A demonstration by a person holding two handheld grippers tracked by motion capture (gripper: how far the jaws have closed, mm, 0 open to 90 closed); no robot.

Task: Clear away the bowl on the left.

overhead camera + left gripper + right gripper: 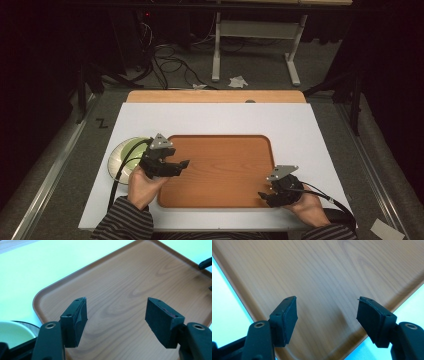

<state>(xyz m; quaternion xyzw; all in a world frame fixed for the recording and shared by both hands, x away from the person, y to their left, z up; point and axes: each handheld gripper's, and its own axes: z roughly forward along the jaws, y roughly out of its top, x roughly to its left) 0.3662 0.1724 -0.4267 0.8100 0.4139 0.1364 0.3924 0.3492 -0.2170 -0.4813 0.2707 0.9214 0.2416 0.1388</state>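
wooden tray [220, 170] beneath both grippers, left gripper [181, 165] jaws apart over its left edge, right gripper [264, 196] jaws apart over its near right corner, nothing between them

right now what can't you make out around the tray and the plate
- Plate, high view: its right side is hidden behind the left tool and hand.
- Plate, left tool view: cut off by the bottom-left corner.
- Tray, high view: the near right corner is covered by the right tool.
- Debris on the floor, high view: too small to identify.

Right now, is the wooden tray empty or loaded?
Empty. The wooden tray shows bare wood grain across its whole floor in the high view, and both gripper views look between open jaws onto bare wood.
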